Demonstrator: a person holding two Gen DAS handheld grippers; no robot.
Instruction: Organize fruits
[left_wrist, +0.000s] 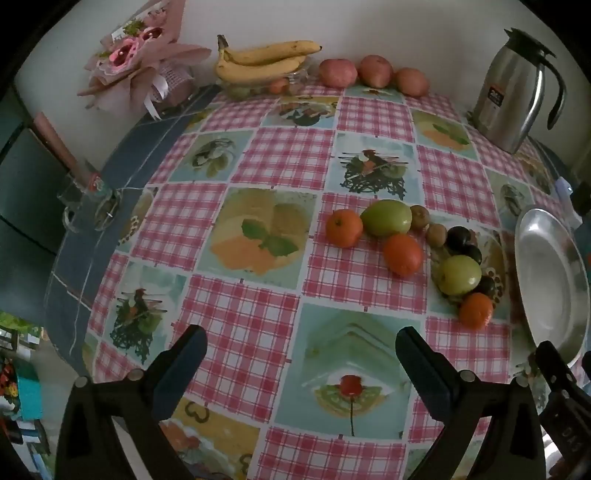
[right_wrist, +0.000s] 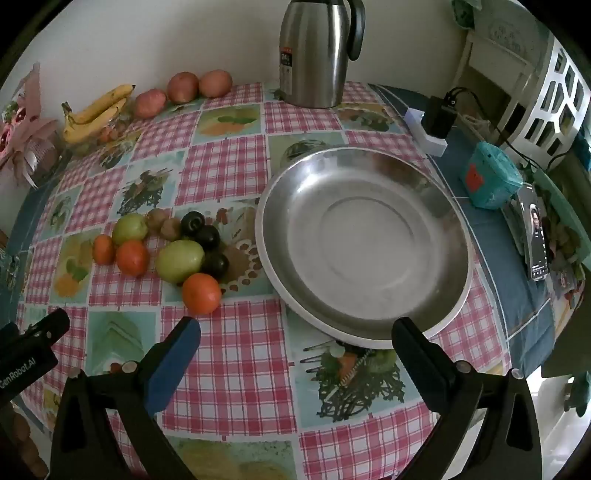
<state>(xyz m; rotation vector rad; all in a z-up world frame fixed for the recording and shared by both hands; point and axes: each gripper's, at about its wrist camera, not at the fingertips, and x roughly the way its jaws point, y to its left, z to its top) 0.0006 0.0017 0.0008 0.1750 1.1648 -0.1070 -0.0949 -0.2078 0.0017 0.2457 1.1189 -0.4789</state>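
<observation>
The fruit sits in a small heap on the bench, just beside the big metal plate, at about nine o'clock from it. In the heap there are three oranges, two green fruits, some dark plums and two little brown ones.

The nearest orange lies at the six o'clock end of the heap. It looks round, firm and light. Its skin is a bit bumpy, so it should not slip much. I would take it across its fat middle, one side on each pad. A soft squeeze is enough, or it may roll away.

The green fruit next to it looks smooth and hard, so it could slide. The dark plums look shiny and soft, and I think they could bruise, though the picture is too dim to be sure. They touch each other, so moving one may push the rest.

The left gripper is wide open and holds nothing. The right gripper is wide open too, with nothing in it. Both hang over the bench, pointing down.

The plate is empty.
</observation>
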